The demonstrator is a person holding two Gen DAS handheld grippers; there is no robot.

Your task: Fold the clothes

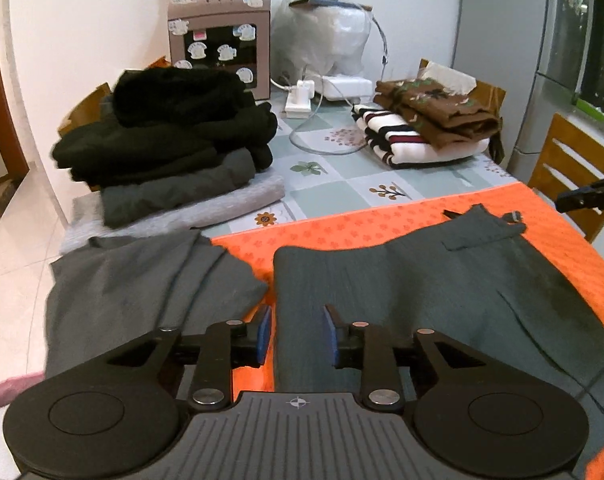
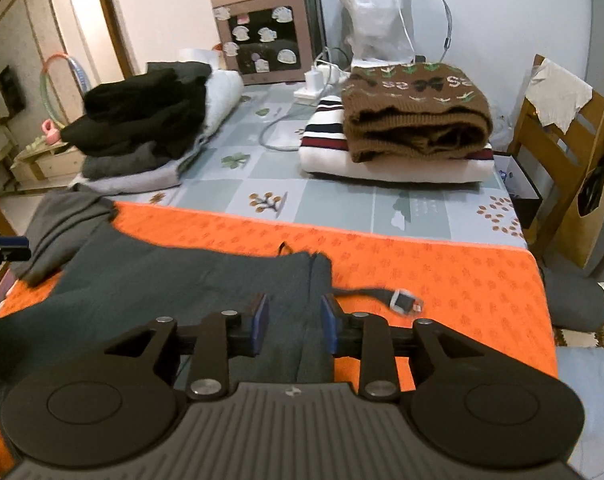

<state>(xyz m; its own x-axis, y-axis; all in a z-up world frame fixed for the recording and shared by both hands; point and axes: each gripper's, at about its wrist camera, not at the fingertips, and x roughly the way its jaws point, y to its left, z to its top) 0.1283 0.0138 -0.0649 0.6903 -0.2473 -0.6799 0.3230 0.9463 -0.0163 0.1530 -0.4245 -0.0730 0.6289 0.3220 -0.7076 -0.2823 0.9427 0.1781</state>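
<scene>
On the orange mat lie the grey trousers; I see my left gripper and right gripper both part-open above them, gripping nothing. No containers hold clothes.

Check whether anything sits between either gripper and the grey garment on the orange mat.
Nothing visible does. The left gripper and right gripper both hang open directly over the grey garment, nothing between them and it. The folded piles lie farther back on the table.
</scene>
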